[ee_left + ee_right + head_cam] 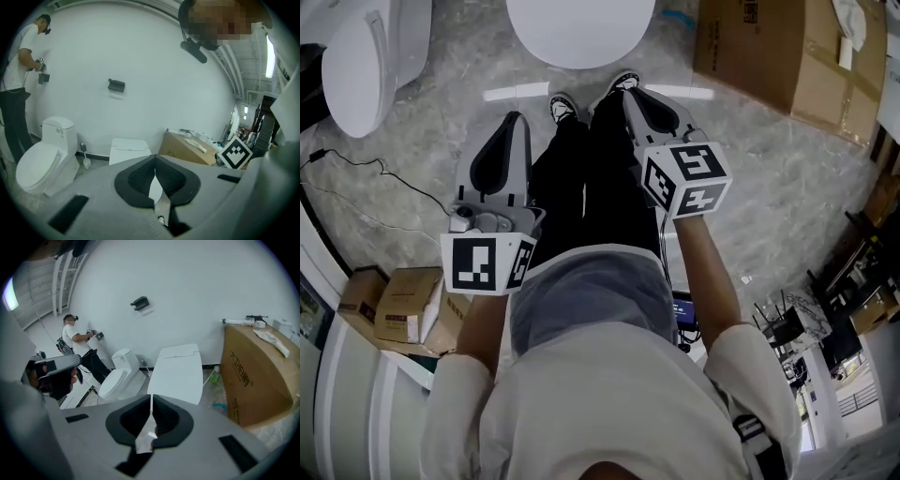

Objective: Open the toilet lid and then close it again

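The grey marbled floor bears a closed toilet, a second toilet, a cardboard box and a black cable.

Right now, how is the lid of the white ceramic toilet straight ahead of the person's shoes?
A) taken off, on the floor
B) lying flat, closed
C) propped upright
B: in the right gripper view the smooth white lid lies flat over the white ceramic toilet.

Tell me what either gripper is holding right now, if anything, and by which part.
Nothing is held. The left gripper and the right gripper both have their jaws together with nothing between them, clear of the toilet ahead.
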The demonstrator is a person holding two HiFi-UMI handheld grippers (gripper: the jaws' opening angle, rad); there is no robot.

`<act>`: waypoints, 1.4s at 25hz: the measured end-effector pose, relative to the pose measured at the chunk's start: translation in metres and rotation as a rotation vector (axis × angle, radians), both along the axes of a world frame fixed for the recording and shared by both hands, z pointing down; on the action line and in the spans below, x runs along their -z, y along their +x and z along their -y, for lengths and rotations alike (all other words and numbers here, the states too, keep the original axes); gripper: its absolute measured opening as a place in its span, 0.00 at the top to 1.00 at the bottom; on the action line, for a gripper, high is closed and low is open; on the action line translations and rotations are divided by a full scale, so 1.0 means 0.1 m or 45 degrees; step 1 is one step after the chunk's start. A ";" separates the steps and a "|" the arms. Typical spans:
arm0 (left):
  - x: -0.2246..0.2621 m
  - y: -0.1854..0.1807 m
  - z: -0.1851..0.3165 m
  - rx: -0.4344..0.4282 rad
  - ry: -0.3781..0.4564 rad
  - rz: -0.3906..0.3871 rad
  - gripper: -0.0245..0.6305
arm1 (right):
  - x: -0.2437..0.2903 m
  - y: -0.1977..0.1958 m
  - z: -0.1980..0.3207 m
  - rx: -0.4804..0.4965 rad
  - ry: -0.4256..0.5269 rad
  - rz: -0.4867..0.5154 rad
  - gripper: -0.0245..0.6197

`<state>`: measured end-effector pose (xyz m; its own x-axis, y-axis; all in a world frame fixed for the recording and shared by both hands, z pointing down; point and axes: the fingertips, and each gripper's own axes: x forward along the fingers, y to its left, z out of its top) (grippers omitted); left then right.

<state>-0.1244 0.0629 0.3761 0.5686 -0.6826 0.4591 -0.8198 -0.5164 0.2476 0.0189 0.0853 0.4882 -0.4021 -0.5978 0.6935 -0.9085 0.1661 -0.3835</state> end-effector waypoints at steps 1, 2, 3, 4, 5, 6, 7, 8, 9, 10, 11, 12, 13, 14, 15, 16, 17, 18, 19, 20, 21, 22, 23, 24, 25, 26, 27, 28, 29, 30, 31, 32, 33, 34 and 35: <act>-0.04 0.00 0.01 0.002 -0.006 -0.003 0.95 | -0.12 0.02 0.02 -0.025 -0.019 -0.003 0.94; -0.08 0.01 0.02 0.003 -0.012 -0.004 0.95 | -0.24 0.05 0.03 -0.054 -0.039 -0.006 0.94; -0.12 0.01 0.03 0.003 -0.017 -0.004 0.95 | -0.36 0.07 0.04 -0.083 -0.059 -0.005 0.94; -0.15 0.02 0.03 0.004 -0.022 -0.004 0.95 | -0.47 0.09 0.05 -0.110 -0.077 0.002 0.94; -0.19 0.02 0.04 0.006 -0.030 -0.004 0.95 | -0.58 0.11 0.06 -0.133 -0.093 0.013 0.94; -0.23 0.02 0.04 0.008 -0.038 -0.005 0.95 | -0.67 0.12 0.07 -0.153 -0.107 0.022 0.94; -0.26 0.01 0.05 0.010 -0.046 -0.006 0.95 | -0.76 0.14 0.07 -0.169 -0.119 0.029 0.94; -0.30 0.01 0.05 0.010 -0.052 -0.005 0.95 | -0.85 0.15 0.07 -0.182 -0.133 0.030 0.94; -0.34 0.00 0.06 0.007 -0.057 -0.001 0.95 | -0.95 0.16 0.07 -0.188 -0.147 0.022 0.94; -0.38 0.00 0.06 0.000 -0.058 0.008 0.95 | -1.04 0.17 0.06 -0.185 -0.162 0.005 0.94; -0.41 0.00 0.07 -0.008 -0.057 0.020 0.95 | -1.13 0.18 0.06 -0.173 -0.175 -0.013 0.94; -0.44 0.00 0.08 -0.016 -0.056 0.031 0.95 | -1.21 0.17 0.05 -0.160 -0.187 -0.024 0.94; -0.47 0.00 0.09 -0.022 -0.059 0.036 0.95 | -1.28 0.17 0.05 -0.151 -0.198 -0.024 0.94; -0.51 0.00 0.09 -0.025 -0.067 0.037 0.95 | -1.35 0.17 0.04 -0.149 -0.208 -0.020 0.94; -0.55 -0.01 0.09 -0.026 -0.077 0.035 0.95 | -1.41 0.17 0.03 -0.150 -0.216 -0.018 0.94; -0.60 -0.02 0.09 -0.027 -0.086 0.033 0.95 | -1.49 0.18 0.03 -0.149 -0.223 -0.022 0.94; -0.64 -0.03 0.09 -0.031 -0.094 0.032 0.95 | -1.57 0.18 0.02 -0.145 -0.229 -0.026 0.94; -0.68 -0.04 0.09 -0.036 -0.100 0.031 0.95 | -1.65 0.18 0.02 -0.140 -0.236 -0.024 0.94; -0.72 -0.04 0.08 -0.041 -0.106 0.029 0.95 | -1.73 0.17 0.03 -0.137 -0.245 -0.012 0.92; -0.76 -0.04 0.08 -0.048 -0.112 0.028 0.95 | -1.82 0.17 0.04 -0.138 -0.256 0.006 0.88; -0.80 -0.04 0.08 -0.054 -0.119 0.029 0.95 | -1.90 0.17 0.05 -0.145 -0.267 0.027 0.85; -0.84 -0.04 0.08 -0.058 -0.125 0.031 0.95 | -1.97 0.17 0.06 -0.161 -0.277 0.050 0.85; -0.87 -0.04 0.07 -0.060 -0.131 0.033 0.95 | -2.05 0.19 0.07 -0.186 -0.286 0.076 0.85; -0.89 -0.05 0.07 -0.060 -0.136 0.036 0.95 | -2.13 0.21 0.09 -0.215 -0.294 0.106 0.85; -0.92 -0.06 0.07 -0.058 -0.141 0.039 0.95 | -2.21 0.23 0.10 -0.247 -0.302 0.140 0.84; -0.94 -0.07 0.07 -0.054 -0.147 0.042 0.95 | -2.29 0.25 0.12 -0.278 -0.309 0.174 0.82; -0.96 -0.09 0.06 -0.050 -0.153 0.047 0.95 | -2.37 0.27 0.13 -0.304 -0.315 0.203 0.79; -0.98 -0.10 0.05 -0.045 -0.159 0.052 0.95 | -2.44 0.28 0.14 -0.328 -0.320 0.227 0.76; -0.99 -0.12 0.04 -0.039 -0.164 0.055 0.95 | -2.51 0.30 0.14 -0.353 -0.325 0.248 0.75; -1.00 -0.14 0.03 -0.034 -0.168 0.058 0.95 | -2.57 0.32 0.15 -0.379 -0.329 0.270 0.75; -1.01 -0.16 0.03 -0.029 -0.171 0.061 0.95 | -2.63 0.33 0.16 -0.405 -0.334 0.294 0.73; -1.02 -0.18 0.02 -0.026 -0.173 0.063 0.95 | -2.67 0.33 0.17 -0.429 -0.338 0.324 0.72; -1.04 -0.19 0.01 -0.025 -0.176 0.065 0.95 | -2.71 0.33 0.19 -0.448 -0.340 0.359 0.71; -1.06 -0.20 0.01 -0.027 -0.179 0.067 0.95 | -2.74 0.31 0.21 -0.461 -0.341 0.395 0.69; -1.08 -0.20 0.00 -0.030 -0.183 0.068 0.95 | -2.78 0.30 0.22 -0.469 -0.342 0.429 0.66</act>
